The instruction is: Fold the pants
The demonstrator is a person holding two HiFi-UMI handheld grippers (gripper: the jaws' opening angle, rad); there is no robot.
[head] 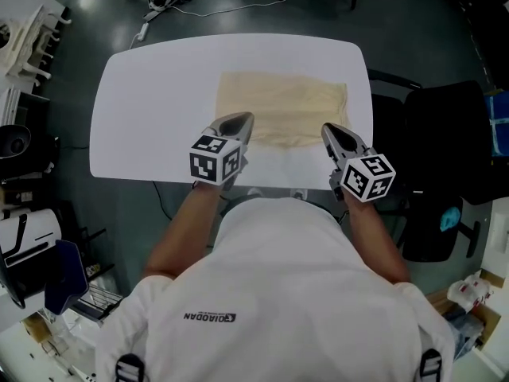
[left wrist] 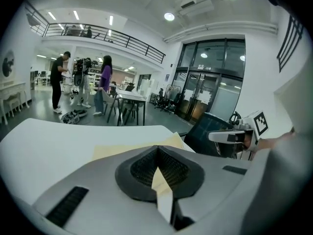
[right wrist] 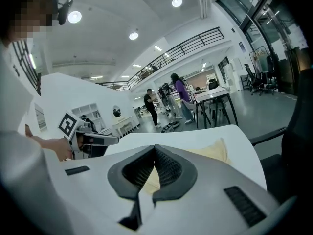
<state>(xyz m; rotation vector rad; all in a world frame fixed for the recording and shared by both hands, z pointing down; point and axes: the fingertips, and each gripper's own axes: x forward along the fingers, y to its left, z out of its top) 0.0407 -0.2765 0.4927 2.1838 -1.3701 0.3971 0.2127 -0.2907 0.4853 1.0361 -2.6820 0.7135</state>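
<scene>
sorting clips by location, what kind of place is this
Probably an open-plan office or lab hall: a mezzanine railing, tall glass doors and desks on a wide open floor.

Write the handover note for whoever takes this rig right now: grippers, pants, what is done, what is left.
Left gripper: shut on the pants at their near left corner; a strip of cloth shows between its jaws.
Right gripper: jaws together, apparently pinching the near right corner.
Pants: a flat beige rectangle in the middle of the white table.
Done: they look folded at least once already.
Left: probably carry the gripped near edge over to the far edge, lay it flat, release.
</scene>
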